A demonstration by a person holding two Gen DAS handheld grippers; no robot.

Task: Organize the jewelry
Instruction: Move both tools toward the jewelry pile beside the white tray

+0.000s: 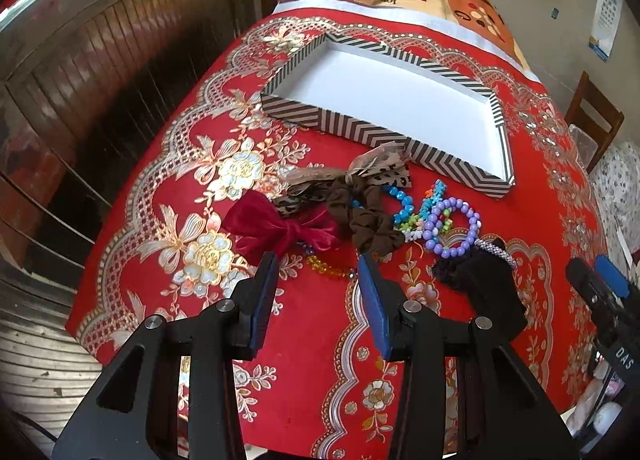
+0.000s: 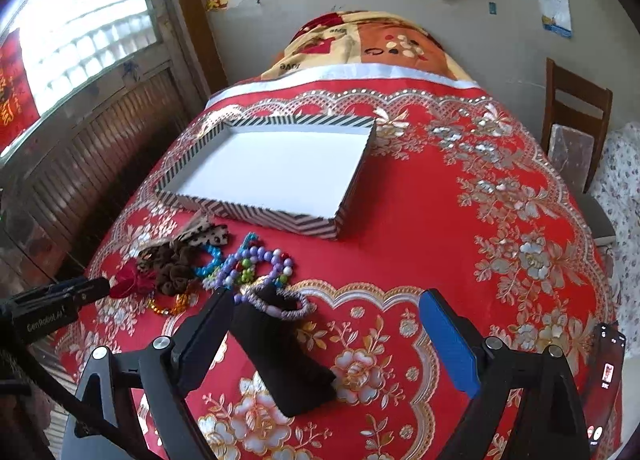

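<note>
Ahead of the left claw (image 1: 318,264), released and holding nothing, a heap of jewelry overlaps: an amber bead strand (image 1: 328,266) half hidden under a velvet red bow (image 1: 280,230), a brown scrunchie (image 1: 370,220), and glossy lilac beads (image 1: 452,226). Beyond lies the chevron-striped tray (image 1: 360,132). The right claw (image 2: 326,300) gapes above the surface, a black pouch (image 2: 280,360) between its fingers, untouched.

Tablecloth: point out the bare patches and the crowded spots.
Free: the whole white floor of the striped box, and the red tablecloth right of the box and pile. Crowded: just in front of the box, where bow, scrunchie and bead bracelets bunch together.
</note>
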